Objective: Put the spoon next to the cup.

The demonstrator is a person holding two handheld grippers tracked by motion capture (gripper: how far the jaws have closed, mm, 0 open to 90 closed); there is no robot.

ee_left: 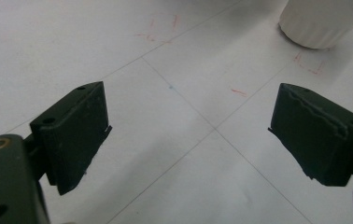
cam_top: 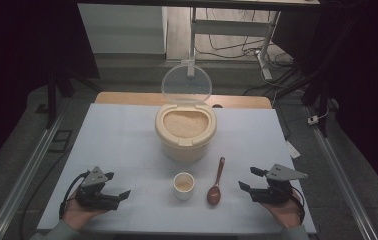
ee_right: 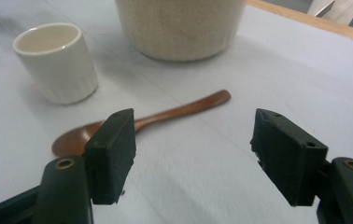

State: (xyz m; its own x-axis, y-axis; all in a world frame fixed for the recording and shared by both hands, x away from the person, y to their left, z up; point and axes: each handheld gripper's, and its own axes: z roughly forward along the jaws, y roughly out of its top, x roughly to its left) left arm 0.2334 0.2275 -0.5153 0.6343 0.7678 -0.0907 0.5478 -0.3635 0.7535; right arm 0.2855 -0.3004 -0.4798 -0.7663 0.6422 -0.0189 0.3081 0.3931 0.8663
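— Two grippers sit at the near edge of the pale blue table cover point(cam_top: 122, 135), one in each hand. How do the jaws stand?

— The left gripper point(cam_top: 115, 186) has its black jaws spread wide with nothing between them; its own view shows bare sheet with faint red marks in the gap. The right gripper point(cam_top: 251, 179) is spread the same way, holding nothing.

— And between the two?

— A small white ribbed ceramic cup point(cam_top: 183, 185) stands upright, near the middle. Just beside it, on the right gripper's side, lies a brown wooden spoon point(cam_top: 216, 183), bowl toward the person, handle pointing away. In the right gripper view the spoon point(ee_right: 137, 123) passes behind that gripper's left jaw; whether they touch, I cannot tell.

— Farther back?

— A round cream plastic container point(cam_top: 185, 131) filled with pale grain, its clear round lid point(cam_top: 186, 83) tipped up behind it. Beyond that, the wooden table edge point(cam_top: 127, 98).
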